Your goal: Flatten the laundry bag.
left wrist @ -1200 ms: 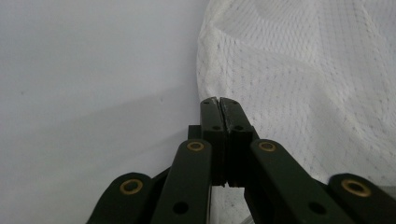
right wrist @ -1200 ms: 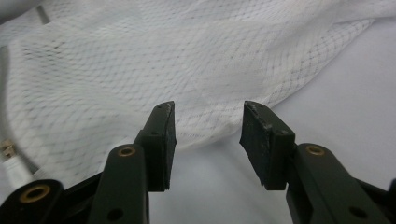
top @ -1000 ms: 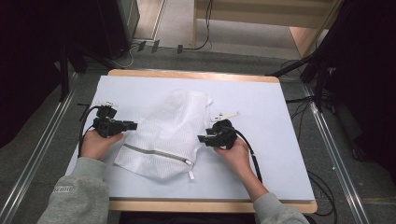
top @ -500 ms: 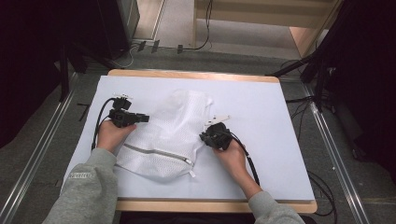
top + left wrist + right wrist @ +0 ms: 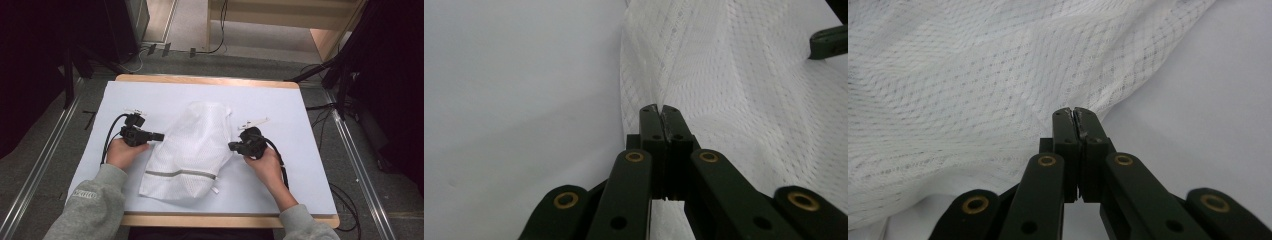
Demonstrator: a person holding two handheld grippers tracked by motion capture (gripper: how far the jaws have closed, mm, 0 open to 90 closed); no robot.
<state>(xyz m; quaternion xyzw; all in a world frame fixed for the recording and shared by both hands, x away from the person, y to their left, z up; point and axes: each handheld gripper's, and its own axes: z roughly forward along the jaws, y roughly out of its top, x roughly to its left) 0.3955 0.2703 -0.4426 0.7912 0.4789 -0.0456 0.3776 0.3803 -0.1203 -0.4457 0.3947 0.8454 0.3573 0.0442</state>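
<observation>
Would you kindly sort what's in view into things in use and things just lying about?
In use:
mesh bag
left gripper, pinching its edge
right gripper, pinching its opposite edge
white table cover

Lying about:
floor cables

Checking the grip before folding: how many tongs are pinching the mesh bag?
2: left tongs on the bag's left edge, right tongs on its right edge.

mesh bag (image 5: 744, 100) cut off by frame edges, pinched fabric hidden inside claw
</observation>
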